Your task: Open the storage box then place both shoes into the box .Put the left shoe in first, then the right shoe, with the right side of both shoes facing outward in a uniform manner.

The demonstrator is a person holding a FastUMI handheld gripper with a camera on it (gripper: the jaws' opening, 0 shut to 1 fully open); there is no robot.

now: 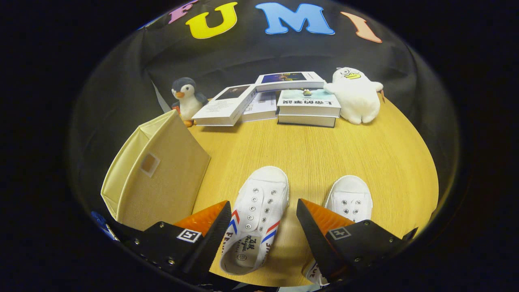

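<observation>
The gripper (pixel 261 221) hangs over the near edge of a round wooden table (pixel 316 154), its two fingers spread wide apart and gripping nothing. Between the fingers lies a white canvas shoe (pixel 255 211) with red and blue chevron stripes on its sides, toe pointing away toward the far side and its open heel end nearest the gripper. The left finger overlaps the shoe's left side in the view; whether it touches cannot be told. A second white shoe (pixel 350 196) lies to the right, parallel to the first, its toe also pointing away; the right finger covers its near part.

To the left of the fingers stands the storage box (pixel 158 178), a pale yellow fabric box with a small label window on the side facing the shoes, sitting at the left edge of the table.

On the far side of the table lie several books (pixel 279 101), some stacked, some overlapping. A toy penguin (pixel 185 97) stands at their left end, just beyond the box, and a white plush duck (pixel 357 95) sits at their right end.
</observation>
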